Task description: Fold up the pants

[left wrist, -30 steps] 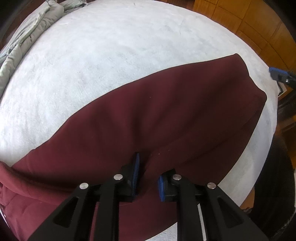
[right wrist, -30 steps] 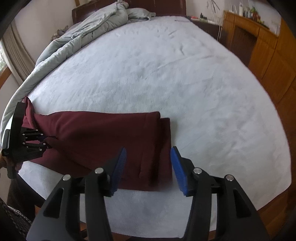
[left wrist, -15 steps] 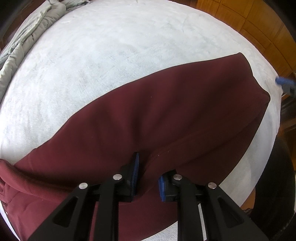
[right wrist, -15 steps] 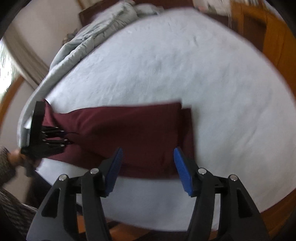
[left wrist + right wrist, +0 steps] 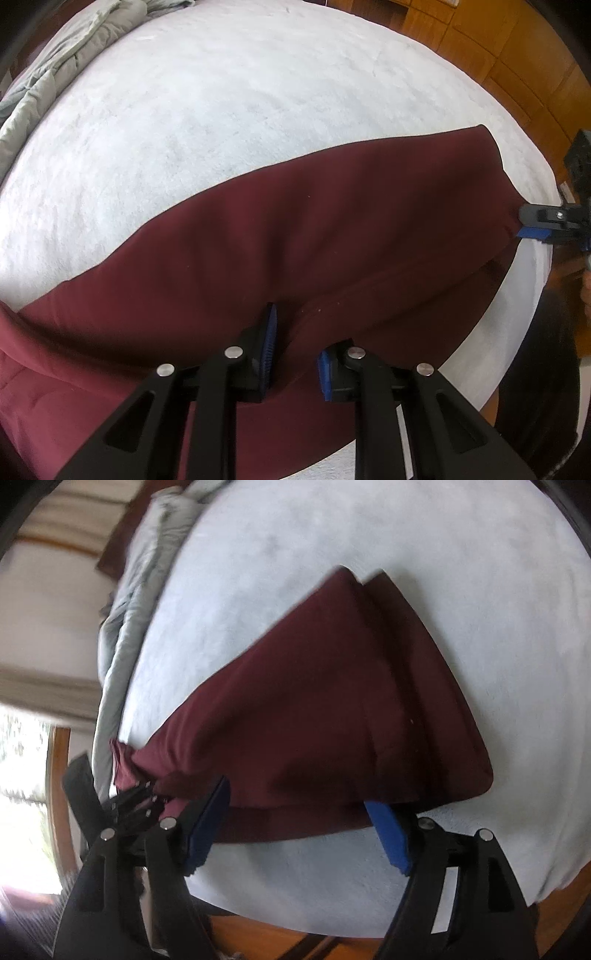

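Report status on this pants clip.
Left gripper shut on pants. Right gripper jaws just opening, straddling the hem, not gripping. Nothing in the way.

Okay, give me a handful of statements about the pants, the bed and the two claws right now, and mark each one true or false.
1. The pants are dark red. True.
2. The left claw is shut on a pinch of the pants. True.
3. The pants lie on a bare wooden floor. False: they lie on a white bed cover.
4. The right claw is clamped tight on the fabric. False: its jaws stand wide and have just been opening, with the near edge of the pants between them, unpinched.
5. A bunched grey quilt lies along the far side of the bed. True.
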The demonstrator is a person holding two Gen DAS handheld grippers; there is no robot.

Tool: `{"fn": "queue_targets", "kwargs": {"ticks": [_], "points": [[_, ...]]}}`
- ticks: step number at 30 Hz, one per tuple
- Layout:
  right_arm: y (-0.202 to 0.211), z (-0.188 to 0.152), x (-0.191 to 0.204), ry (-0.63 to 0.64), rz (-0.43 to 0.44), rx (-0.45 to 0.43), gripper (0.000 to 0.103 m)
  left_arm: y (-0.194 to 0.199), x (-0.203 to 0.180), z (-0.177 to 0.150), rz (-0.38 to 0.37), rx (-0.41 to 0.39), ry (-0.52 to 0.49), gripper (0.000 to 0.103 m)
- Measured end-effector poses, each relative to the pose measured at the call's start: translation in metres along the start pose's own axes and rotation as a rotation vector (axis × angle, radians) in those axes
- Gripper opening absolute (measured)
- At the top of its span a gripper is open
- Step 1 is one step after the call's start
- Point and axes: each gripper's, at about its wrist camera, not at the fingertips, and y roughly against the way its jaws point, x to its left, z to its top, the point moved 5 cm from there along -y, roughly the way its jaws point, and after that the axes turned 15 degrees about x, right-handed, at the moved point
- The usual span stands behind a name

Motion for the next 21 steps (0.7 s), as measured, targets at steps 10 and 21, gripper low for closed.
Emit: {"fn": "queue_targets", "kwargs": {"ticks": [10, 21], "points": [[-0.013, -0.010, 0.013, -0.051, 0.102, 0.039, 0.075, 0.002, 0.007, -0.008, -0.006, -0.020, 0.004, 0.021], [0.020, 0.017, 0.018, -0.046, 0.125, -0.123, 0.010, 0.015, 0.000, -0.014, 0.042, -0.042, -0.014, 0.021]]}}
